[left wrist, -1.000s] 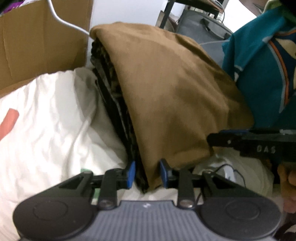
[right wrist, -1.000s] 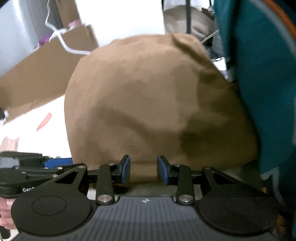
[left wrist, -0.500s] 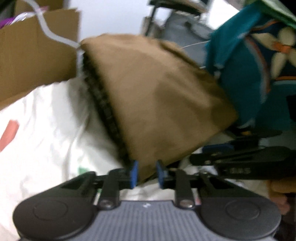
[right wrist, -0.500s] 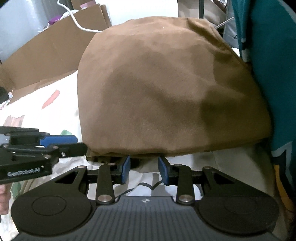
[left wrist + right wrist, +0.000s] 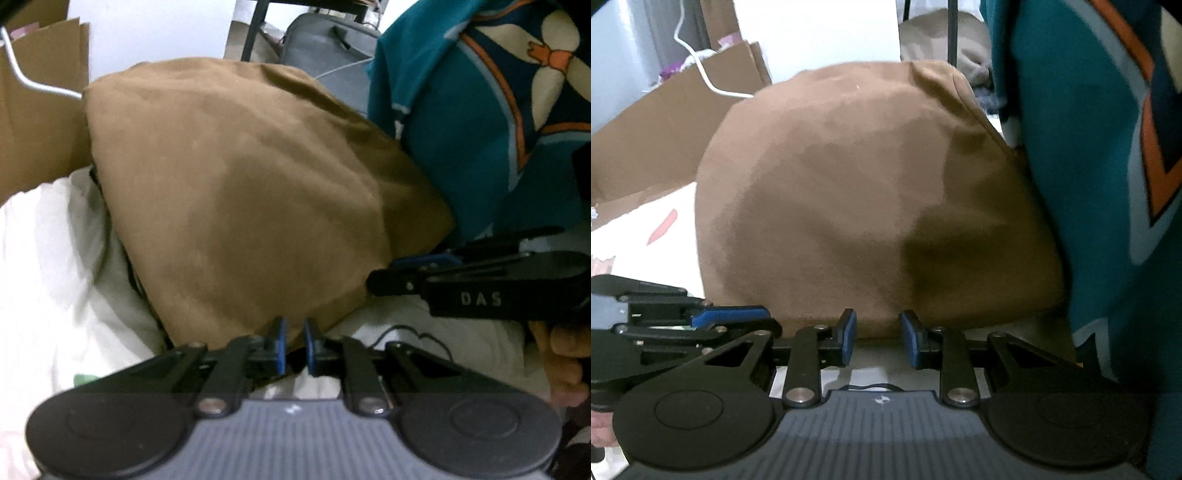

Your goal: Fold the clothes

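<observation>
We see a white sheet (image 5: 48, 258) with cardboard (image 5: 40, 133) at 10 o'clock, left gripper (image 5: 293, 345) clenched on the brown cloth's (image 5: 240, 206) near edge after closing, right gripper (image 5: 878, 338) narrowing, cloth edge between its pads, grip unclear.

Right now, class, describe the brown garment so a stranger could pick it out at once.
Find the white bedsheet with the cardboard box behind it. On the sheet lies a folded brown garment, beside teal patterned fabric. It alone is plain tan, with a dark patterned lining along its left edge.

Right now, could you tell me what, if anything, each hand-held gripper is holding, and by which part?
The left hand-held gripper pinches the folded brown garment at its near corner. The right hand-held gripper straddles the garment's near edge, pads not pressing.
</observation>
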`<state>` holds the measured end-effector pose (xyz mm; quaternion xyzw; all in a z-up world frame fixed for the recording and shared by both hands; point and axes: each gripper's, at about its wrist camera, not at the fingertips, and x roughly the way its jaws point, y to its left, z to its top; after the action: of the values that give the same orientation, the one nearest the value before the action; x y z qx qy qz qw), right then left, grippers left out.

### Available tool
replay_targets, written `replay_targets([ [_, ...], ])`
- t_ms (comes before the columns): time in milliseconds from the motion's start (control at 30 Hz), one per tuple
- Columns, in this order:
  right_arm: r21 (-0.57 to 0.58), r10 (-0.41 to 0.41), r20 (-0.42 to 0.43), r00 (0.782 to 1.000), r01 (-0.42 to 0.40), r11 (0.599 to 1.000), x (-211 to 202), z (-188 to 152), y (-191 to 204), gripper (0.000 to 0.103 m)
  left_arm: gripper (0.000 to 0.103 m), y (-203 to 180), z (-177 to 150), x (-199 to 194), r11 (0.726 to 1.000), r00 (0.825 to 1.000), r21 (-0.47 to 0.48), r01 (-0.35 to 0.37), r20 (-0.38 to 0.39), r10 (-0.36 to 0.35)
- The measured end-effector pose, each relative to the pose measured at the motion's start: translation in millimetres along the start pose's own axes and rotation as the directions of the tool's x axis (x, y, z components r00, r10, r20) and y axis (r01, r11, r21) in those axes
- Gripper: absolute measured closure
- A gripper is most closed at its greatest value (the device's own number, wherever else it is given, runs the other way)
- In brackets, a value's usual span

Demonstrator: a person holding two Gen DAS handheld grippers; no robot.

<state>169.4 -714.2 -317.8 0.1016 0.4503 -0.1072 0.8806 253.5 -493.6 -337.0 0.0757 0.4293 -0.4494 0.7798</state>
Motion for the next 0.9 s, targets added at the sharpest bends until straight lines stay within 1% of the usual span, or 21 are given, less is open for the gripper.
replay_targets([
  [133, -0.002, -0.011, -0.015, 1.000, 0.011, 1.000, 9, 1, 0, 0.070, 0.093, -1, -1, 2, 1.000, 1.000, 0.006, -0.006, -0.013, 0.006],
  [267, 0.009, -0.019, -0.030, 0.999, 0.020, 1.000, 9, -1, -1, 0.070, 0.094, 0, -8, 0, 1.000, 0.999, -0.019, -0.020, -0.050, 0.019],
  [467, 0.017, 0.004, -0.038, 0.999, -0.004, 1.000, -3, -4, 5, 0.069, 0.092, 5, -17, -24, 0.996, 0.998, -0.080, -0.026, -0.064, 0.020],
  [533, 0.015, 0.013, -0.028, 1.000, -0.013, 1.000, -10, -1, 9, 0.069, 0.090, 7, -19, -35, 0.995, 0.997, -0.097, -0.036, -0.065, 0.030],
  [600, 0.034, 0.029, -0.028, 0.999, -0.028, 0.999, -16, 1, 12, 0.068, 0.079, 7, -17, -44, 0.992, 0.997, -0.115, -0.052, -0.069, 0.044],
  [633, 0.062, 0.043, -0.027, 0.999, -0.041, 0.997, -20, 1, 14, 0.068, 0.077, 7, -14, -49, 0.990, 0.996, -0.125, -0.060, -0.068, 0.052],
  [667, 0.090, 0.057, -0.026, 0.998, -0.054, 0.994, -24, 2, 15, 0.065, 0.077, 7, -13, -56, 0.989, 0.996, -0.135, -0.067, -0.065, 0.059],
  [733, 0.122, 0.080, -0.022, 0.997, -0.076, 0.990, -33, 2, 23, 0.058, 0.072, 7, -11, -75, 0.985, 0.996, -0.153, -0.075, -0.050, 0.068],
  [800, 0.110, 0.080, -0.021, 0.997, -0.078, 0.991, -44, 1, 36, 0.053, 0.060, 8, -11, -97, 0.982, 0.996, -0.169, -0.081, -0.033, 0.077],
  [833, 0.095, 0.072, -0.021, 0.997, -0.070, 0.993, -51, 1, 42, 0.048, 0.057, 8, -10, -107, 0.980, 0.996, -0.176, -0.090, -0.024, 0.087],
  [867, 0.082, 0.065, -0.021, 0.998, -0.063, 0.995, -58, 3, 48, 0.043, 0.051, 8, -9, -117, 0.978, 0.995, -0.184, -0.100, -0.015, 0.099],
  [900, 0.078, 0.064, -0.016, 0.998, -0.062, 0.995, -66, 5, 52, 0.040, 0.042, 8, -9, -126, 0.975, 0.994, -0.192, -0.110, -0.005, 0.112],
])
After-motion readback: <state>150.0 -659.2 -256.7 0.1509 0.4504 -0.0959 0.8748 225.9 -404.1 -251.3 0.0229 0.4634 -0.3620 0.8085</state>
